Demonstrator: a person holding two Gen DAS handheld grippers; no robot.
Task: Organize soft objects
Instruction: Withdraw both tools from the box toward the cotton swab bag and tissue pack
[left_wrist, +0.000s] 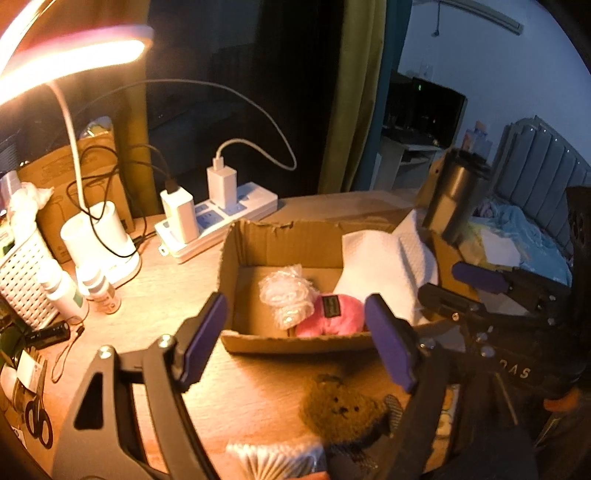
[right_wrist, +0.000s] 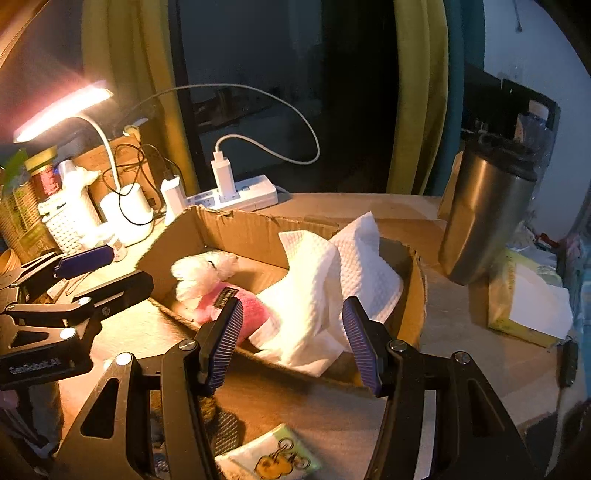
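An open cardboard box sits on the wooden desk. In it lie a pink plush, a white fluffy bundle and a white cloth draped over the right wall. A brown bear plush lies on the desk in front of the box, just below my left gripper, which is open and empty. My right gripper is open and empty over the box's near edge; it also shows in the left wrist view. A pack of cotton swabs lies nearest.
A lit desk lamp, power strip with chargers, white basket, small bottles and scissors crowd the left. A steel tumbler and tissue pack stand right. A small printed packet lies in front.
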